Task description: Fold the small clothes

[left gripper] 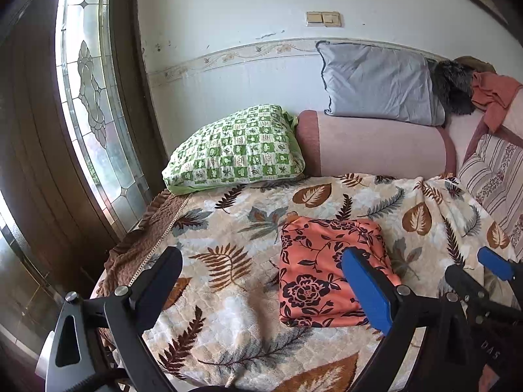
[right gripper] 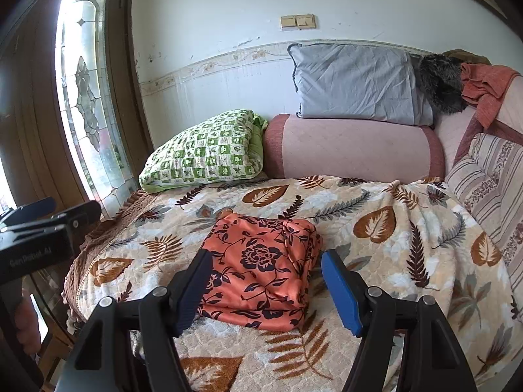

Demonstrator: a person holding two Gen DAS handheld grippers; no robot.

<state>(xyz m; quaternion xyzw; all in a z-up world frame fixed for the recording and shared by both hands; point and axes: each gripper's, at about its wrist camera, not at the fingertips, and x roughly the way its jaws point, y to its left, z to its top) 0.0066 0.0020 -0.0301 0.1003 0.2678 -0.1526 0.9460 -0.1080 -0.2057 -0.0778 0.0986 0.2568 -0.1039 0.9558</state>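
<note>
Most of what I see through both wrist cameras is the leaf-patterned blanket (right gripper: 376,228) spread over the bed, cream with brown and grey leaves, with a brown ruffled cloth (left gripper: 143,245) showing along its left edge. Behind it a long pink bolster (right gripper: 353,150) lies against the white wall, and a grey pillow (left gripper: 376,81) leans upright on top of it. To the bolster's left, touching its end, sits a green-and-white checked pillow (left gripper: 235,150). Off to the right I make out a striped cushion (right gripper: 490,176), and at the far corner a dark furry thing (right gripper: 438,81) beside a crumpled salmon cloth (right gripper: 490,85). On the left a leaded glass door panel (left gripper: 88,98) lets in daylight. The piece I am working on, the orange floral garment (right gripper: 258,268), lies folded into a compact, roughly square bundle near the middle of the blanket, flat and resting by itself. My right gripper (right gripper: 264,290) hangs just in front of the bundle with its jaws spread wide to either side of the near edge, the blue pads apart from the fabric and nothing between them pressed. My left gripper (left gripper: 261,281) sits to the bundle's left, also spread wide and empty, its blue finger (left gripper: 366,287) over the near right part of the garment as seen from that camera. On the wall above, I can see a pair of beige switches (left gripper: 323,19).
</note>
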